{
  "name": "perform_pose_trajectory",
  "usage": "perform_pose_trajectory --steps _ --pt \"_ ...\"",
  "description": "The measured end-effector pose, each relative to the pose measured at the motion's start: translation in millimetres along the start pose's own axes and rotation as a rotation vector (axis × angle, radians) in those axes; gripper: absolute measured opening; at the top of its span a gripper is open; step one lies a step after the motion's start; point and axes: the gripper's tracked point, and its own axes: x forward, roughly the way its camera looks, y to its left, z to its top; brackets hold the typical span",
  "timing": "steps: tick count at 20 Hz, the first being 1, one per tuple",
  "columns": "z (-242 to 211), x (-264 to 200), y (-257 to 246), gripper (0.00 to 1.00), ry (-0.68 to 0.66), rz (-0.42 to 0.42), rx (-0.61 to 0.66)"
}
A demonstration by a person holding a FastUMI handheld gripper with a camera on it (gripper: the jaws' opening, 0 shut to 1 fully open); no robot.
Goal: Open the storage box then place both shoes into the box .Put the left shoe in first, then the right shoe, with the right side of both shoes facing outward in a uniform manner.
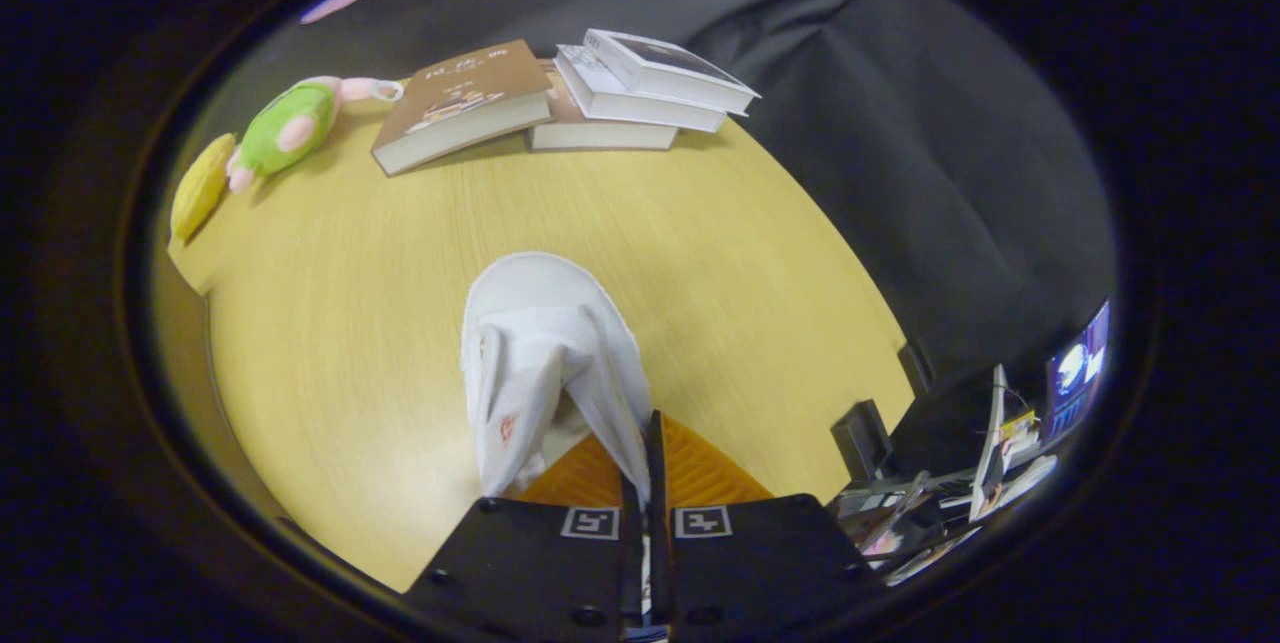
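Note:
A white slipper-like shoe hangs from my gripper, lifted above the yellow wooden table. Both fingers are pressed together on the shoe's right edge, with its toe pointing away from me. The shoe's upper folds over to the left of the fingers.
Several books are stacked at the table's far edge. A green plush toy and a yellow item lie at the far left corner. Off the table's right side stand dark clamps, a lit screen and clutter.

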Motion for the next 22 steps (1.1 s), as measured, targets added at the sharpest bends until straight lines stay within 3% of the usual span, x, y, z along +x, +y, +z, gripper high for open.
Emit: perform_pose_trajectory --steps 5,10,16,22 --pt "24.1 -47.7 -11.8 0.06 -0.084 -0.032 0.024" --pt "54.3 -126.9 -4.7 0.06 -0.246 -0.043 0.035" --pt "79.8 -227.9 41.7 0.06 -0.452 0.044 0.008" --pt "80.3 -285.9 111.5 0.06 -0.551 0.15 -0.088"
